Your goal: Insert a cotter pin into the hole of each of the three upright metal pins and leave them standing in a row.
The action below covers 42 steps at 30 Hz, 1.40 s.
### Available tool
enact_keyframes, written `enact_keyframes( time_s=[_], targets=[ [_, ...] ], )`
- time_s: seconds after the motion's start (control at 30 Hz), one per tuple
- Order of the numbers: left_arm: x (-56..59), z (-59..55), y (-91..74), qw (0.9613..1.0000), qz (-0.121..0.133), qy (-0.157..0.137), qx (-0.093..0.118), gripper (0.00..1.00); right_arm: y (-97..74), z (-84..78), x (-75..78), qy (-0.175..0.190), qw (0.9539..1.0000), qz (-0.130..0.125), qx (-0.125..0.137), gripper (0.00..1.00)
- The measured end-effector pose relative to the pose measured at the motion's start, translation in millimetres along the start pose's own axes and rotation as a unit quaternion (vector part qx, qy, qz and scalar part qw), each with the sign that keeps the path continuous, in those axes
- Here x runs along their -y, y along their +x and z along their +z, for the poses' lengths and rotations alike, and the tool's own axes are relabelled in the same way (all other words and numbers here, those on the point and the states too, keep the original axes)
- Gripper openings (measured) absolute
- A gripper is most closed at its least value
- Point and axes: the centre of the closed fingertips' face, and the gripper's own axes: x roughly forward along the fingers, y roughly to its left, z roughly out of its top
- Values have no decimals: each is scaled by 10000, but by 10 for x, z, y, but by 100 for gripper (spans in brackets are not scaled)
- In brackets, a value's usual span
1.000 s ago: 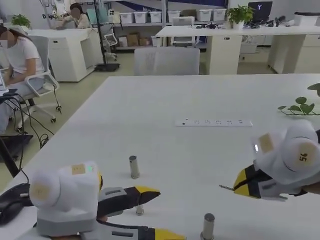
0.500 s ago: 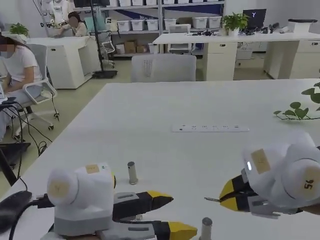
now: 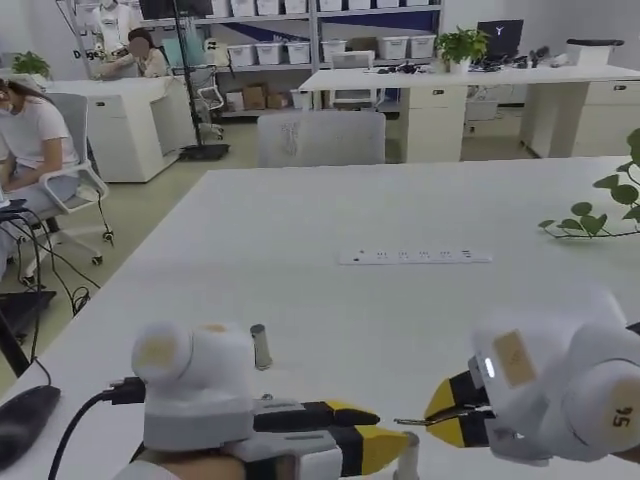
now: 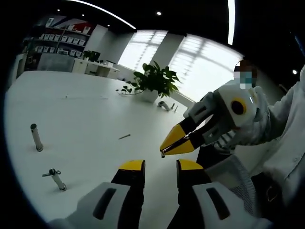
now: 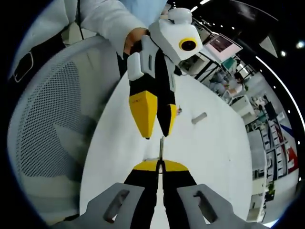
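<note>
A thin cotter pin sticks out of my right gripper, which is shut on it low at the right of the head view. My left gripper points at it from the left, jaws apart with nothing between them. In the left gripper view the open left gripper faces the right gripper and its cotter pin. One upright metal pin stands at the left there. Nearer, a tilted pin has a cotter pin through it. The upright pin stands behind the left gripper in the head view.
A loose cotter pin lies on the white table. A power strip sits mid-table, and a plant trails in at the right edge. A grey chair stands at the far side. People sit at desks far left.
My left gripper has moved right, toward the right gripper. The right gripper has come slightly left with its cotter pin, so the tips are closer. The head camera has also shifted.
</note>
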Motion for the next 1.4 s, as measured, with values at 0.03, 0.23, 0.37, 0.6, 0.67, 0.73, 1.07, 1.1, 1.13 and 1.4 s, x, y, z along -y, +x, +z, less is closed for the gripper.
enact_keyframes(
  time_s=[0.03, 0.23, 0.37, 0.6, 0.67, 0.73, 1.07, 1.1, 1.13, 1.4],
  targets=[
    [10, -6, 10, 10000, -3, -31, -11, 23, 0, 6, -3, -3, 10000, 1, 8, 3],
    [31, 13, 53, 9986, -28, -521, 91, 16, 6, 36, -16, -46, 10000, -11, 26, 3],
    [30, 20, 71, 9975, -35, -700, 134, 13, 13, 53, -24, -119, 9999, -23, 21, 3],
    [1, -22, 95, 9935, -6, -1138, 103, 10, 28, 73, -30, -205, 9998, -43, 18, 3],
    [1, -34, 97, 9924, -9, -1224, 89, 8, 32, 78, -31, -236, 9997, -47, 18, 3],
    [-2, -45, 102, 9909, -9, -1342, 81, 7, 33, 86, -33, -254, 9997, -52, 23, 3],
    [9, -73, 131, 9876, -13, -1567, 54, 2, 37, 93, -49, -326, 9994, -61, 8, 3],
    [14, -69, 134, 9873, -28, -1590, 58, 2, 36, 93, -51, -330, 9994, -60, 5, 3],
    [24, -66, 139, 9873, -47, -1584, 62, 1, 36, 93, -52, -342, 9994, -62, 0, 3],
    [30, -81, 142, 9855, -84, -1692, 35, 1, 33, 87, -70, -444, 9990, -66, -16, 3]
  ],
)
